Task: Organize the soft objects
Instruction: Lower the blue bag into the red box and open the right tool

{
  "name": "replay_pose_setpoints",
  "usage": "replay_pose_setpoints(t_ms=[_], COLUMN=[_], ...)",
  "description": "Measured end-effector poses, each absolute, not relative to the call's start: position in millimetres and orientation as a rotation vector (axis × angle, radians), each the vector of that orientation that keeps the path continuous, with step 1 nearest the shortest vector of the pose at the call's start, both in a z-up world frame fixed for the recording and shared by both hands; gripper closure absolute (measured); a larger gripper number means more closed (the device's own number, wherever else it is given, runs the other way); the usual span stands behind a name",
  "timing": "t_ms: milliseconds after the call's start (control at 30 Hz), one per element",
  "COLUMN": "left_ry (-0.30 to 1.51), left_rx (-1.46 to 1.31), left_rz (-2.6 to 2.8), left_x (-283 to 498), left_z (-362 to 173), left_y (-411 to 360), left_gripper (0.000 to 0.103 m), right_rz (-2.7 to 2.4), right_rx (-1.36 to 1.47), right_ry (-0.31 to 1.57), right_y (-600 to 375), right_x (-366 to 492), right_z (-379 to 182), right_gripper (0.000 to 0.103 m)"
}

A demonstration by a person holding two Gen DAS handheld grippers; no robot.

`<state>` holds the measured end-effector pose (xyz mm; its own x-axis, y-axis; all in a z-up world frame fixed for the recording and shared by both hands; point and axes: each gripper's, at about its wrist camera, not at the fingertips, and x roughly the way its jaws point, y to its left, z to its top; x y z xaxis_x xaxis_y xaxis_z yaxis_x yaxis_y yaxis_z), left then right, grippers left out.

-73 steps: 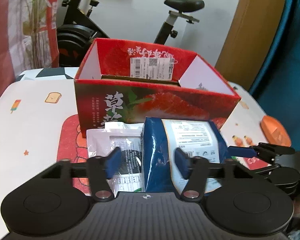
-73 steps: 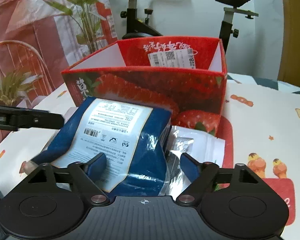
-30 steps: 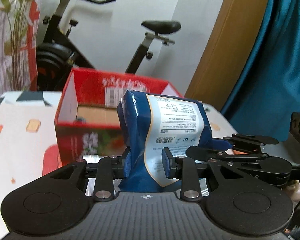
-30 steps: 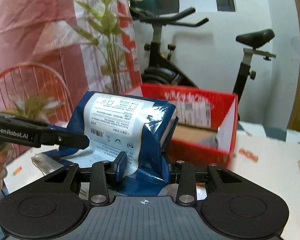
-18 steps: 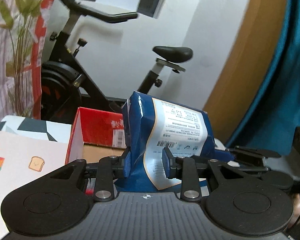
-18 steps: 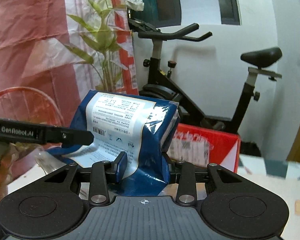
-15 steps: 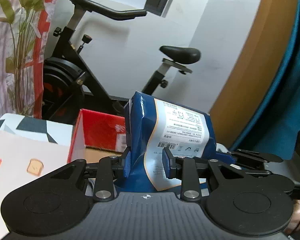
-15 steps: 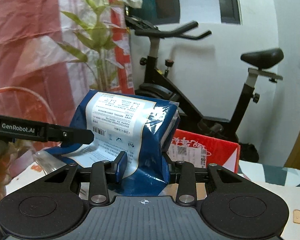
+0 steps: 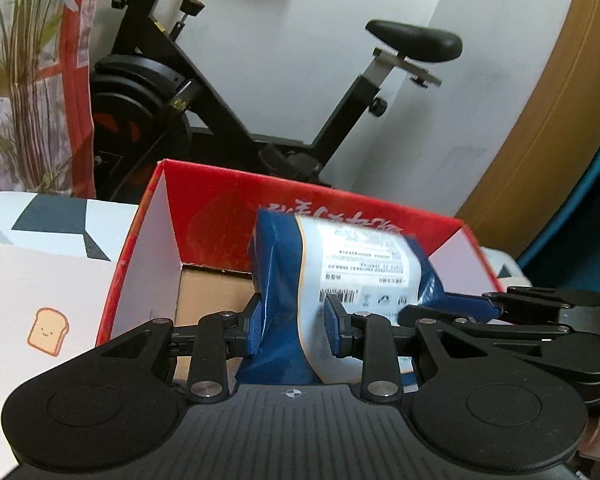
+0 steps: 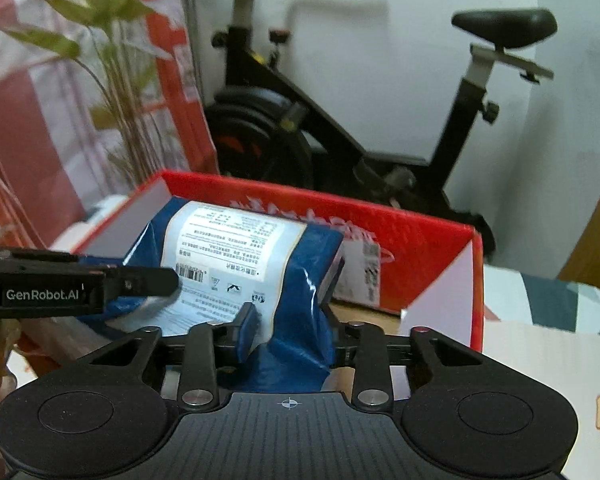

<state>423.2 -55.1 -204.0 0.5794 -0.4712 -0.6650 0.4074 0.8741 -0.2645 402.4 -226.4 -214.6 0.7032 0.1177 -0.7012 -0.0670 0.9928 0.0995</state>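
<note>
Left wrist view: the left gripper (image 9: 294,330) pinches the near left end of the blue pack (image 9: 340,276), its blue pads (image 9: 255,328) pressed into the wrapper on either side with the jaws only narrowly apart. The pack is held up over the open red box (image 9: 204,208), its white label facing up and its far end in front of the box's back wall. Bare brown cardboard shows on the box floor to the left of the pack. The right gripper (image 9: 476,308) comes in from the right edge and meets the pack's other end; how its pads sit cannot be told from here. The box stands on a white table (image 9: 32,276) printed with a toast figure, and an exercise bike (image 9: 228,92) stands behind it against the wall.

Right wrist view: the right gripper (image 10: 290,328) clamps the pack (image 10: 236,248) at its near right end, the wrapper bunched between its pads (image 10: 246,334); the jaws have just been closing tighter on it. The pack hangs above the box (image 10: 420,240) interior, tilted up toward the left wall. The left gripper (image 10: 156,282) reaches in from the left edge, its tip against the label. A shipping label shows on the back wall behind the pack. A plant (image 10: 100,60) and the bike (image 10: 340,120) are behind the box.
</note>
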Motion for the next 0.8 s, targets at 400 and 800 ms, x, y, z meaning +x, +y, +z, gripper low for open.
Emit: replay_pose_setpoints(t_ms=[400,800], left_ry=[0.823,0.753], left_rx=[-0.028,0.056], left_rz=[-0.507,-0.537], left_x=[433,408], left_z=[-216,-199], left_y=[-60,-59], left_gripper=[0.071,0.065], right_rz=[0.052,0.021], right_rx=[0.07,0.047], right_ry=[0.865,0.887], right_y=[-230,-229], right_x=[413,403], right_z=[-232,-222], right_gripper=[0.087,0.082])
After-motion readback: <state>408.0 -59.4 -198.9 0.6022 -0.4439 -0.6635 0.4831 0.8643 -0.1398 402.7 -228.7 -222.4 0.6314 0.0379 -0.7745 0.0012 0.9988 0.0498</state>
